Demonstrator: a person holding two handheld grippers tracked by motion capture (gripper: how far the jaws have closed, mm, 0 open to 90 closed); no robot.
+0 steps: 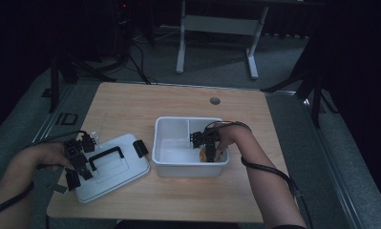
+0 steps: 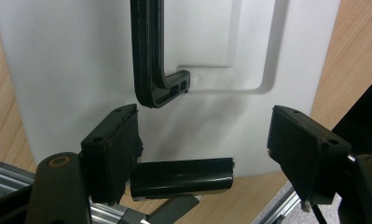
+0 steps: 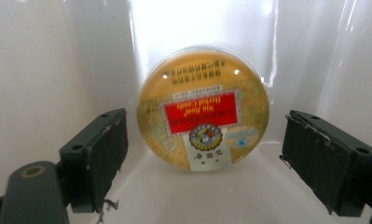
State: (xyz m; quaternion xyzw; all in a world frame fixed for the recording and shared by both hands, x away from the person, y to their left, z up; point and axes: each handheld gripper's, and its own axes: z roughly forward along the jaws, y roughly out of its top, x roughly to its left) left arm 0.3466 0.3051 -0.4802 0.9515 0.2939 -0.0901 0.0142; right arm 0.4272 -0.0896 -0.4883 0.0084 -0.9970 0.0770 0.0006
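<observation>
High view: white bin [image 1: 178, 157] sat mid-surface [image 1: 178, 102], its lid [image 1: 114, 167] lying flat to the left w/ black handle [image 1: 106, 155] up, prob. set aside so the bin stayed open for loading. Left hand-held gripper [image 1: 76, 164] hovered over the lid's near-left edge, parked out of the way. Right hand-held gripper [image 1: 208, 145] reached down into the bin's right compartment, where a round yellow tin [image 1: 205, 155] sat by the front wall.

Left gripper view: jaws spread, nothing between the pads; lid [image 2: 72, 60] below, handle's corner [image 2: 153, 70] just beyond the tips, a black latch [image 2: 181, 178] at the lid's edge betw. the jaws. Looked like idling, not gripping.

Right gripper view: candy tin [image 3: 203, 109] stood on edge, leaning against the bin wall [image 3: 48, 65], label upside-down to the cam. Jaws spread either side, pads clear of it, so the tin rested on its own. Judged either just let go or about to be pinched; can't tell which.
</observation>
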